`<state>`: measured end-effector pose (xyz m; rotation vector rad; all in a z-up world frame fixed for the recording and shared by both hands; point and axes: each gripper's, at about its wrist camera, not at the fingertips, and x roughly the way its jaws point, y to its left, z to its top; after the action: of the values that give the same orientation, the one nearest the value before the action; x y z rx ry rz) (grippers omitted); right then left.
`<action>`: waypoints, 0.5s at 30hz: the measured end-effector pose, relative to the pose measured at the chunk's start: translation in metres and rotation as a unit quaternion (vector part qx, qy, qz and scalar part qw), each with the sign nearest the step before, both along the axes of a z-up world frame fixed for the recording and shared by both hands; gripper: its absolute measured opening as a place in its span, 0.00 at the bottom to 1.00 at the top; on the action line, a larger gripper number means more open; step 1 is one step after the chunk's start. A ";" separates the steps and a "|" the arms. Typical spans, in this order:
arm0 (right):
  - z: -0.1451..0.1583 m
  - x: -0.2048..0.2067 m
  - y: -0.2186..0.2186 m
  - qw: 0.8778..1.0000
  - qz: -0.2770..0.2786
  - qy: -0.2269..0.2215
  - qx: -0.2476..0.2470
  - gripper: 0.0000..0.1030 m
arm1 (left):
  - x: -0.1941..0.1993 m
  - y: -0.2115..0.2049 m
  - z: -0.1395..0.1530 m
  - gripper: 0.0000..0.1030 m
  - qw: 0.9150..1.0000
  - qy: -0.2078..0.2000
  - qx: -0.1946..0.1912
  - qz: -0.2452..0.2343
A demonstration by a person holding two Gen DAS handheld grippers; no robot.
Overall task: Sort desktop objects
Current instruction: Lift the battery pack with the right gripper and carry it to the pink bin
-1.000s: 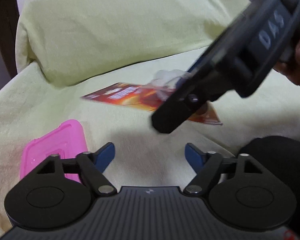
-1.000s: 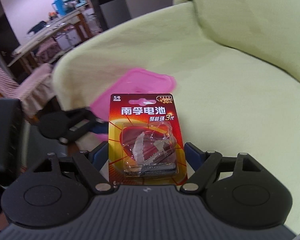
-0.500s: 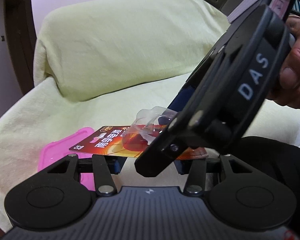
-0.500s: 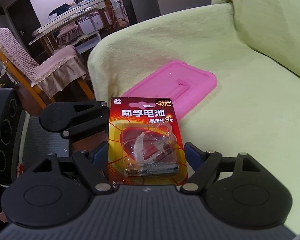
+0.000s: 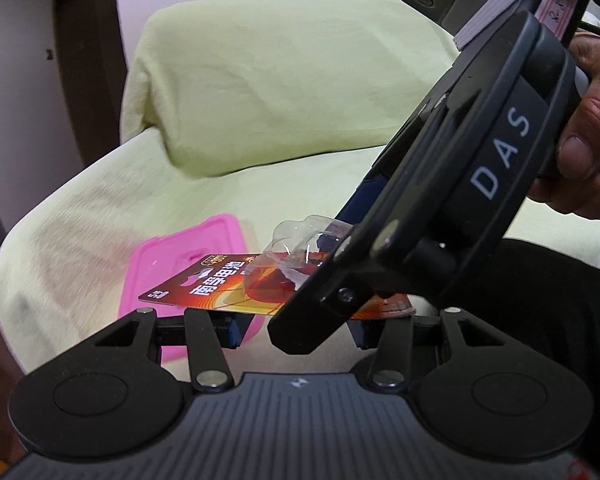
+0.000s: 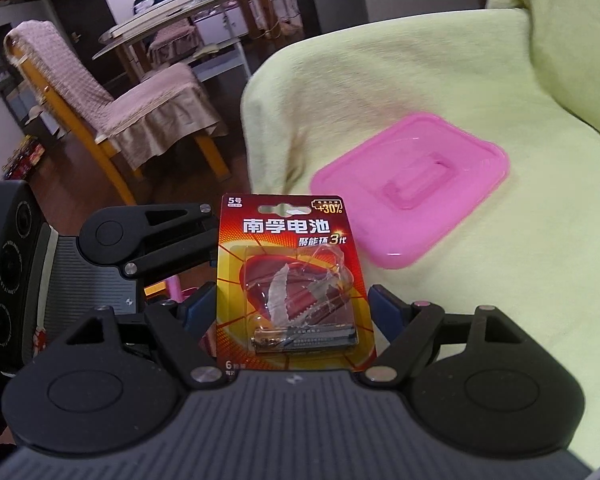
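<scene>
while the battery card (image 6: 288, 280) is gripped by its lower edge in the right tongs (image 6: 290, 308), it has been carried, over the last second, from well past the pink lid (image 6: 414, 192) to a spot just beside the lid's near corner and directly above the left tongs (image 5: 296, 326). the left tongs are seen released, blue pads spread apart, with the card passing over them; no contact can be confirmed. the torn blister and one remaining battery are shown on the card. the lid is left flat on the yellow-green sofa cover (image 6: 520, 264). a handover, or a steadying of the card, is judged to be under way, so the sorting of this item is not yet finished.
</scene>
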<state>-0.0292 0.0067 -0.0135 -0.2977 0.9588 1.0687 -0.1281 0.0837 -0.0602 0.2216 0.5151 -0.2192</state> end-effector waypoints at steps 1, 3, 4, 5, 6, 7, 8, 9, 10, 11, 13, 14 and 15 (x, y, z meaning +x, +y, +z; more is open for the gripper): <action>-0.001 -0.003 0.003 1.000 0.004 0.001 0.000 0.76 | -0.004 0.003 0.000 0.51 1.000 0.001 0.000 0.006; -0.002 -0.008 0.011 1.000 0.014 0.004 0.001 0.76 | -0.014 0.009 -0.001 0.51 1.000 0.002 -0.001 0.017; -0.003 -0.011 0.016 1.000 0.019 0.006 0.001 0.76 | -0.018 0.011 -0.001 0.51 1.000 0.003 -0.001 0.022; -0.003 -0.013 0.019 1.000 0.023 0.008 0.001 0.76 | -0.022 0.014 -0.002 0.51 1.000 0.004 -0.001 0.027; -0.004 -0.015 0.023 1.000 0.027 0.009 0.000 0.76 | -0.026 0.016 -0.002 0.51 0.999 0.005 -0.002 0.032; -0.005 -0.018 0.027 0.999 0.032 0.010 0.000 0.76 | -0.030 0.019 -0.003 0.51 0.999 0.006 -0.003 0.037; -0.006 -0.020 0.031 0.999 0.036 0.011 0.000 0.76 | -0.034 0.021 -0.003 0.51 0.999 0.006 -0.004 0.042; -0.006 -0.023 0.034 0.999 0.040 0.012 -0.001 0.76 | -0.038 0.023 -0.004 0.51 0.999 0.007 -0.005 0.047; -0.007 -0.026 0.038 0.999 0.044 0.013 -0.001 0.76 | -0.041 0.026 -0.004 0.51 0.999 0.008 -0.006 0.052; -0.009 -0.028 0.042 0.999 0.047 0.015 -0.001 0.76 | -0.044 0.028 -0.004 0.51 0.998 0.009 -0.007 0.057; -0.011 -0.034 0.048 0.998 0.054 0.018 0.000 0.76 | -0.053 0.032 -0.005 0.51 0.998 0.011 -0.008 0.066; -0.012 -0.036 0.052 0.998 0.057 0.020 0.000 0.76 | -0.058 0.034 -0.006 0.51 0.997 0.012 -0.009 0.071; -0.013 -0.039 0.055 0.998 0.060 0.022 0.000 0.76 | -0.063 0.036 -0.006 0.51 0.997 0.013 -0.010 0.076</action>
<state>-0.0681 0.0613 -0.0266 -0.3354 0.9903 1.1889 -0.1911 0.1193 -0.0664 0.1604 0.5531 -0.0794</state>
